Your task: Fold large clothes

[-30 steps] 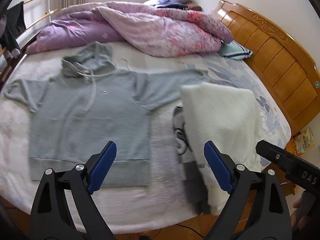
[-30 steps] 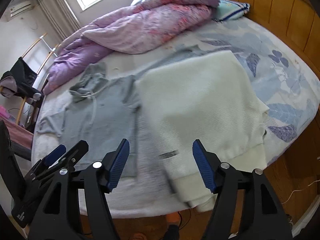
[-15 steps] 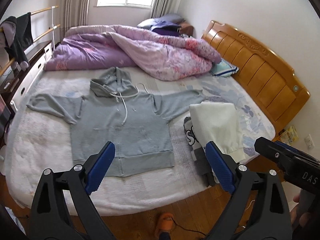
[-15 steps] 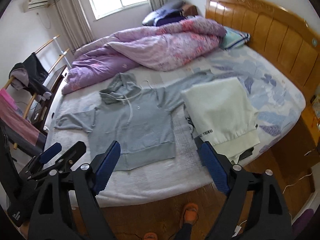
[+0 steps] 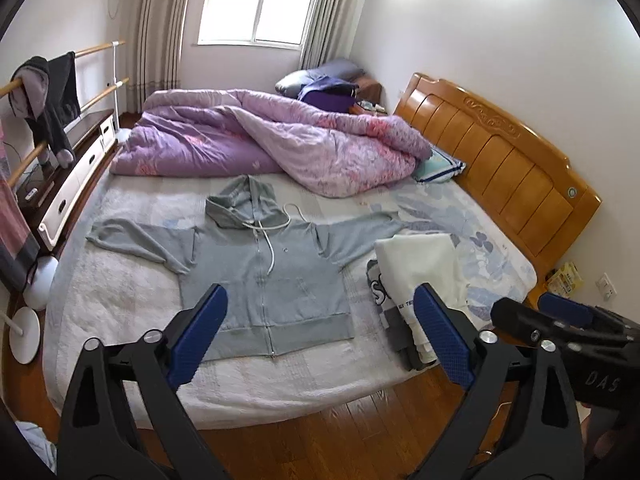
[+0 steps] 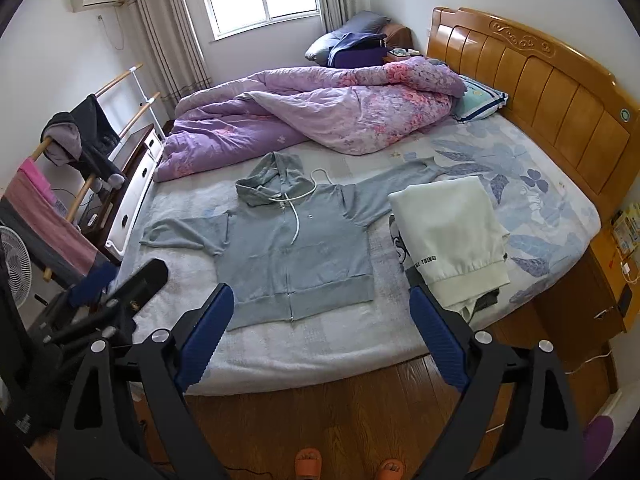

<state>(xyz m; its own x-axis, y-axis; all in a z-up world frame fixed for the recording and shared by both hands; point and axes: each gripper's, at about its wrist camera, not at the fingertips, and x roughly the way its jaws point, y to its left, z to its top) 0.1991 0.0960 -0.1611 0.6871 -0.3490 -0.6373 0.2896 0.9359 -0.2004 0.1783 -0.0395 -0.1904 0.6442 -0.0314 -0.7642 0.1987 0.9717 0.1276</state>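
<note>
A grey zip hoodie [image 5: 264, 276] lies flat on the bed, front up, sleeves spread, hood toward the quilt; it also shows in the right wrist view [image 6: 292, 248]. A folded white garment [image 5: 424, 264] sits on a stack of folded clothes at the bed's right front; it also shows in the right wrist view [image 6: 452, 236]. My left gripper [image 5: 320, 336] is open and empty, held back over the floor before the bed edge. My right gripper [image 6: 320, 336] is open and empty, also back from the bed. Each gripper shows at the side of the other's view.
A purple quilt [image 5: 256, 140] is heaped across the bed's far half. A wooden headboard [image 5: 500, 168] stands on the right. A clothes rack with hanging garments [image 6: 80, 136] and a fan [image 5: 28, 312] stand left. Wooden floor [image 6: 320, 408] lies before the bed.
Both grippers have pulled back and up from the bed. The view widened from close over the hoodie and white garment to the whole bed and room. Both stayed open.
</note>
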